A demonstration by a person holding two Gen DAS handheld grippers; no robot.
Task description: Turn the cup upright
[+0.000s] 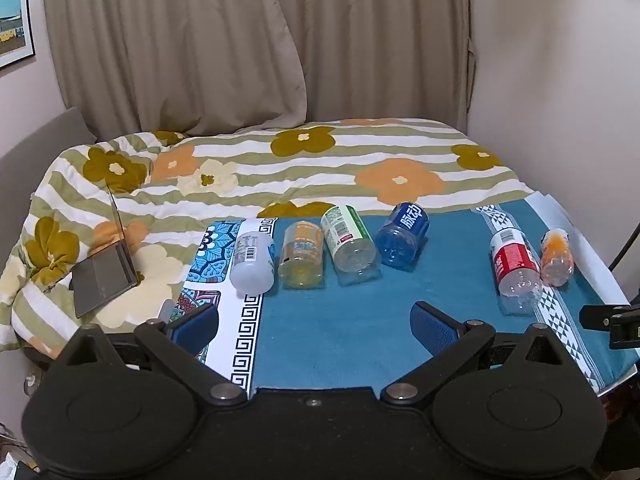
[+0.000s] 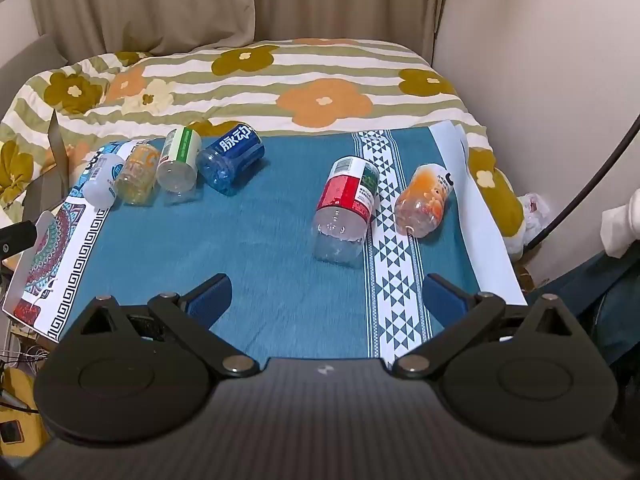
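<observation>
Six cut-off bottle cups lie on their sides on a blue cloth (image 2: pixel 248 240) spread over the worktop, with a flowered bed quilt (image 1: pixel 280 168) beyond its far edge. Four form a row at the far left: a white cup (image 1: pixel 253 262), a yellow-labelled cup (image 1: pixel 301 255), a green-and-white cup (image 1: pixel 350 238) and a blue cup (image 1: pixel 402 236), each just beside the next. Well apart to the right lie a red-labelled cup (image 2: pixel 346 208) and an orange cup (image 2: pixel 423 200), near each other, the red one at the edge of a white patterned band in the cloth.

The left tongs (image 1: pixel 316 326) are spread wide and hold nothing, hovering over the near part of the cloth in front of the left row. The right tongs (image 2: pixel 326 300) are likewise spread and empty, over the near cloth with the red-labelled cup ahead of them.

A half-open laptop (image 1: pixel 106 276) sits on the quilt at the left.
</observation>
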